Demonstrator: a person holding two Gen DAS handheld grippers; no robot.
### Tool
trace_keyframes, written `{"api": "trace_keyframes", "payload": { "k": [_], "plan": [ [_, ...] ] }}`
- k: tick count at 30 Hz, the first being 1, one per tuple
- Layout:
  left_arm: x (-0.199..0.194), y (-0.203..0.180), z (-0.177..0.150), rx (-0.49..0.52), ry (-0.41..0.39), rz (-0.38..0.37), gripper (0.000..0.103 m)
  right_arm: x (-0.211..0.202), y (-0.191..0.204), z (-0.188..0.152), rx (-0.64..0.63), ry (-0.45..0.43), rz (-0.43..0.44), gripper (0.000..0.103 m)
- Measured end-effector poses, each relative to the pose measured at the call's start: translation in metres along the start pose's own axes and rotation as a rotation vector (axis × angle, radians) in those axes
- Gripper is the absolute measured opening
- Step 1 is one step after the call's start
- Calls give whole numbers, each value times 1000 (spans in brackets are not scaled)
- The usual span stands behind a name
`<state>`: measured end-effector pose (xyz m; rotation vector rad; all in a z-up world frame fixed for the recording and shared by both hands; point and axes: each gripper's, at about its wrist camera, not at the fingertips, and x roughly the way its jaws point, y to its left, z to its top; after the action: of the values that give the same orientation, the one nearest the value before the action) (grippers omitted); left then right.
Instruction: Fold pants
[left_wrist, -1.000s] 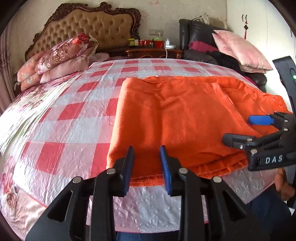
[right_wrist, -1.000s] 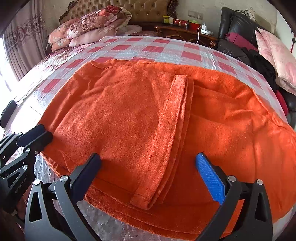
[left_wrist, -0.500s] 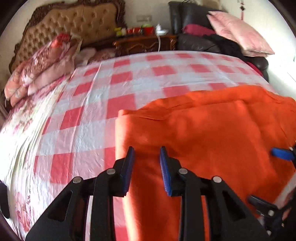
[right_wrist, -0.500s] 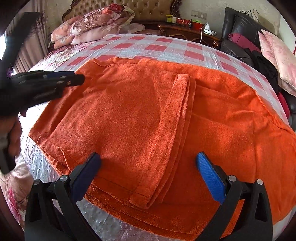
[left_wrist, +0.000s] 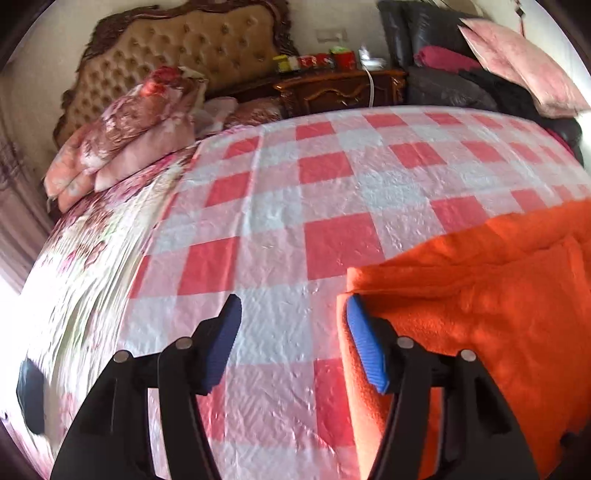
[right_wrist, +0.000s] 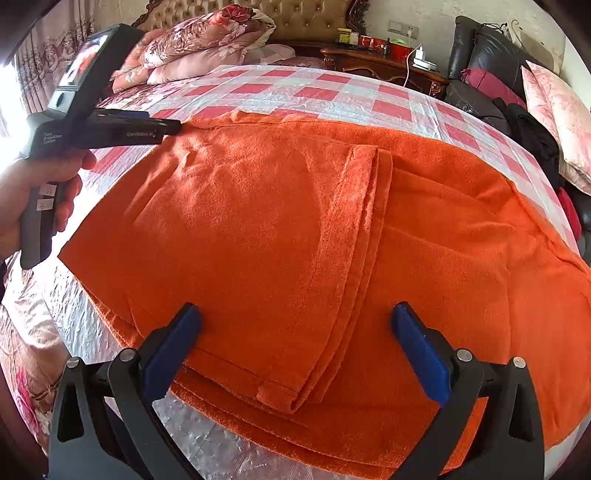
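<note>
The orange pants (right_wrist: 280, 236) lie flat on the bed (left_wrist: 325, 192), over its red and white checked cover, already doubled so that one layer ends in a hemmed edge running from about 12 o'clock down to 6 o'clock through the middle of the right wrist view. That layout probably leaves a further fold to make, and both tools are placed for it.

The left claw (left_wrist: 291, 343) stands apart with nothing between its pads. Its right pad sits just beside the far left corner of the pants while the left pad hangs over bare cover, which suggests it is lining up to pinch that corner. In the right wrist view the same tool reaches in from 10 o'clock, its tip at the corner of the fabric, held in a hand (right_wrist: 33, 195).

The right claw (right_wrist: 295, 350) is also spread wide and empty, hovering above the near edge of the pants at 6 o'clock, with a folded hem corner lying between its pads, likely its own pick-up point.

Whether either pad actually touches cloth cannot be told. The left wrist view is blurred and cuts off most of the pants at 3 o'clock. The waistband and leg ends cannot be made out for certain, and the right side of the garment runs out of the frame.
</note>
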<state>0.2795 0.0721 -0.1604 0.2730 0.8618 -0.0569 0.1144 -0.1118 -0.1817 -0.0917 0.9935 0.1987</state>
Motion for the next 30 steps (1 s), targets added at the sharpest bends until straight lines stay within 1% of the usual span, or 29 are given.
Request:
{"api": "trace_keyframes", "payload": {
  "k": [2, 4, 5, 6, 8, 9, 13, 15, 17, 18, 20, 24, 26, 28, 30],
  "plan": [
    [-20, -2, -9, -24, -32, -37, 60, 1, 0, 1, 1, 2, 0, 99],
    [-43, -16, -29, 7, -66, -49, 60, 1, 0, 1, 3, 1, 0, 99],
    [-48, -22, -37, 29, -65, -49, 58, 1, 0, 1, 3, -2, -1, 99],
    [-54, -33, -51, 72, -57, -41, 55, 1, 0, 1, 4, -4, -1, 99],
    [-59, -51, -74, 160, -30, -10, 51, 1, -1, 1, 4, -3, -1, 99],
    [-67, -55, -84, 185, -59, 28, 51, 1, -1, 0, 4, -3, -1, 99],
    [-79, -50, -105, 202, -49, 80, 52, 2, -1, 1, 5, -4, -1, 99],
    [-84, -47, -114, 218, -63, 108, 56, 2, -1, 1, 6, -5, -2, 99],
    [-88, -43, -120, 197, -60, 101, 58, 2, -2, 1, 6, -4, -2, 99],
    [-89, -38, -122, 165, -50, 92, 61, 2, -1, 1, 7, -3, -4, 99],
    [-91, -31, -124, 122, -35, 79, 64, 3, -2, 2, 8, 1, -5, 99],
    [-95, -27, -126, 116, -22, 75, 67, 2, -2, 3, 9, 11, -7, 99],
    [-94, -22, -126, 88, -9, 64, 68, 3, -1, 3, 6, 19, -6, 99],
    [-93, -13, -126, 33, 4, 29, 68, 3, -2, 5, 3, 40, -3, 99],
    [-92, -8, -127, 2, 3, 7, 69, 4, -2, 12, -7, 82, -3, 98]
  ]
}}
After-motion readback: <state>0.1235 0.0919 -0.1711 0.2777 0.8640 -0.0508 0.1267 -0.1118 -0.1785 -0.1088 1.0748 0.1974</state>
